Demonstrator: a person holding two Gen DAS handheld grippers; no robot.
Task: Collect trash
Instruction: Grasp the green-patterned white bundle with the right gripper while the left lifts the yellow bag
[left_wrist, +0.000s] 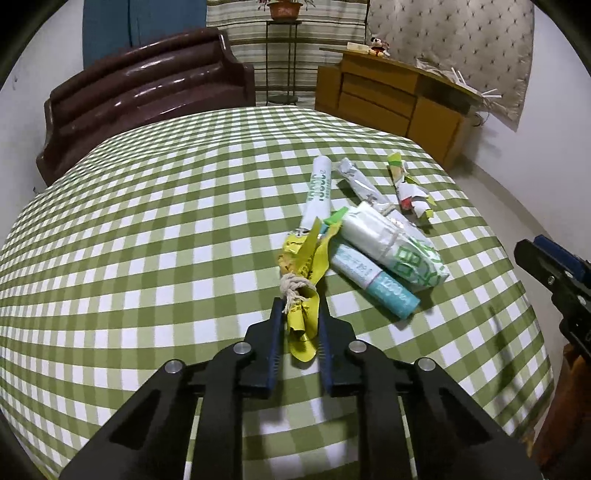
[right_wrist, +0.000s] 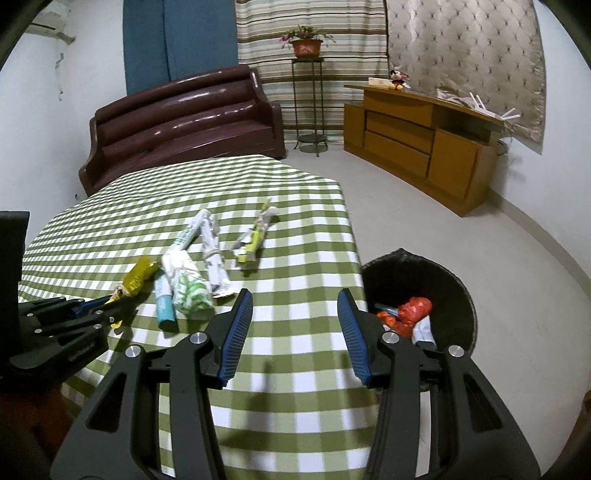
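The left gripper (left_wrist: 300, 314) is clenched on the near end of the yellow wrapper (left_wrist: 301, 273), which is tied with string and stretches out past its fingertips over the checked tablecloth (left_wrist: 147, 229). The other rolled wrappers (left_wrist: 384, 254) lie just beyond and to the right of those fingers. The right gripper (right_wrist: 295, 295) stands released, nothing between its fingers, the trash bin (right_wrist: 458, 291) just to their right

The near and left parts of the checked tablecloth (left_wrist: 147, 240) lie bare and passable. A cluster of paper rolls (left_wrist: 373, 243) occupies the centre-right. The bin (right_wrist: 458, 291) stands just off the table's right edge, mouth unobstructed. The floor (right_wrist: 406, 206) beyond appears clear up to the cabinet (right_wrist: 424, 147).
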